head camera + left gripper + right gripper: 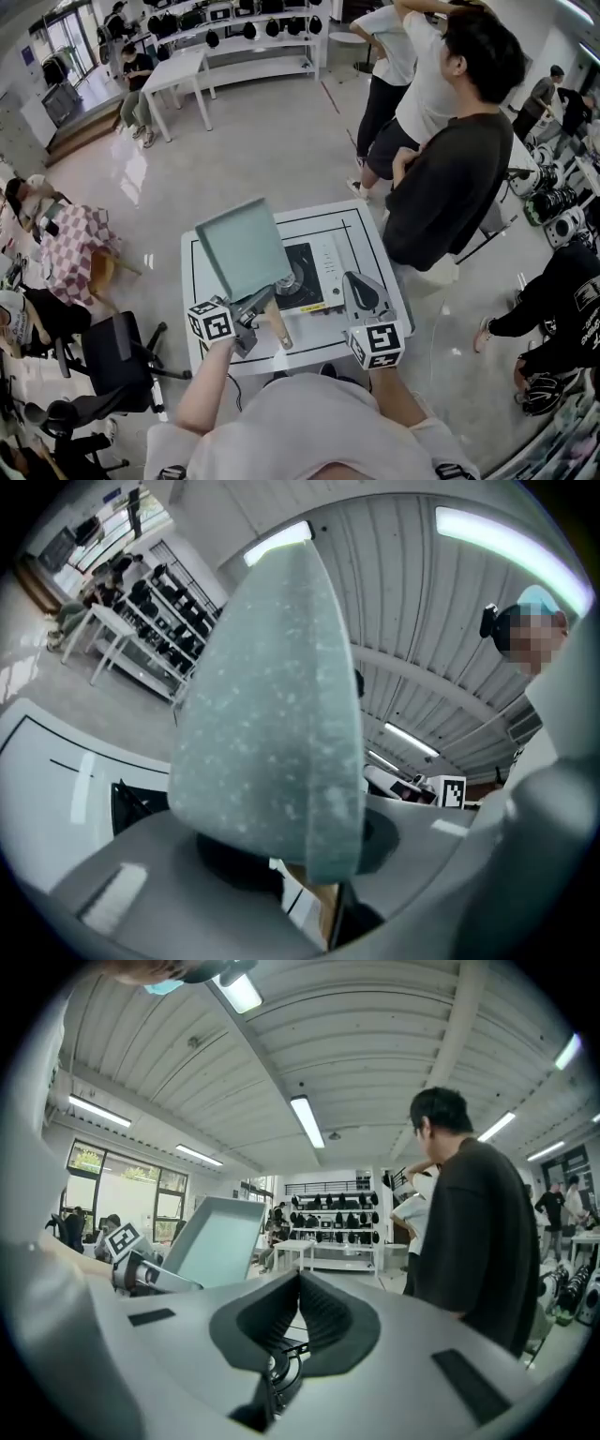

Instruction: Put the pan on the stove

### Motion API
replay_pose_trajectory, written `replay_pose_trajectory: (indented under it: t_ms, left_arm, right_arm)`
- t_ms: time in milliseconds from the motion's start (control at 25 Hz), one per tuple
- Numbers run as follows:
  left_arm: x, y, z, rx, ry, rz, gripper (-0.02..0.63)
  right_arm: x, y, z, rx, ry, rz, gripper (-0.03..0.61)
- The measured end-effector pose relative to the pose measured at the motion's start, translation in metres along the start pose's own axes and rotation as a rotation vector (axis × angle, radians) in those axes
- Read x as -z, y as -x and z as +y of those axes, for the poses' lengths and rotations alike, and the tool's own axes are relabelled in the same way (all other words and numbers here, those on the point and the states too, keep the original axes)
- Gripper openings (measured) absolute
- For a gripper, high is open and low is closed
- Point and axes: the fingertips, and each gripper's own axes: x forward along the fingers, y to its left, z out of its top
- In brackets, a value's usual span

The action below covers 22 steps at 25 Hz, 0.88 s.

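- Above the stove [307,277], the pale green square pan [242,246] hung clear of the burner, tilted steeply so that its hollow faced up and toward the person.
- At the pan's lower edge, its wooden handle [277,324] ran down into the left tongs [255,311], which were clamped on it.
- Seen from the left gripper view, the pan [272,714] rose directly over the jaws as a speckled green wall that filled the middle of the picture, with a strip of the wooden handle [324,913] pinched between the grey jaws below it.
- Under the pan stood the stove, black-topped and silver, on the white bench [367,227], which had a dark line drawn round its top.
- On the right side of the stove, the right tongs [362,292] hovered low with the jaws drawn together and nothing between them, well apart from the pan.
- From the right gripper view, the pan [216,1241] showed up and to the left of those closed tongs [298,1281], and part of the stove's burner [281,1372] was visible below the jaws.
- Beyond the bench, just past its far right corner, a person in a dark top [448,187] stood with their back turned.
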Motion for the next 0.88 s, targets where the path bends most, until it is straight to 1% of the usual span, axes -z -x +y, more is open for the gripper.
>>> replay_pose_trajectory:
  t_ms: [120,320,520,600,640,720,760,800,880]
  left_arm:
    - [0.015,-0.020,0.012,0.048,0.086,0.064,0.121]
    - [0.037,-0.036,0.024,0.129,0.219,0.149,0.122]
    - [0.059,-0.053,0.036,0.189,0.327,0.220,0.123]
    - [0.069,-0.055,0.037,0.214,0.395,0.251,0.124]
    - [0.074,-0.056,0.039,0.221,0.443,0.261,0.123]
    - [0.084,-0.059,0.040,0.227,0.574,0.271,0.124]
    - [0.088,-0.061,0.041,0.229,0.626,0.274,0.124]
    - [0.091,-0.063,0.043,0.231,0.654,0.275,0.126]
    - [0.100,-0.065,0.052,0.228,0.663,0.279,0.126]
  right_arm:
    - [0.008,0.000,-0.006,0.014,0.000,0.017,0.009]
    - [0.016,-0.003,-0.006,0.027,-0.012,0.033,0.009]
    - [0.023,-0.007,-0.015,0.045,-0.023,0.051,0.009]
    - [0.029,-0.007,-0.017,0.050,-0.032,0.065,0.009]
    - [0.031,-0.007,-0.017,0.052,-0.035,0.071,0.009]
    - [0.035,-0.007,-0.019,0.054,-0.038,0.078,0.009]
    - [0.036,-0.007,-0.021,0.056,-0.037,0.082,0.009]
    - [0.038,-0.008,-0.022,0.057,-0.035,0.086,0.009]
    - [0.040,-0.009,-0.023,0.061,-0.032,0.094,0.009]
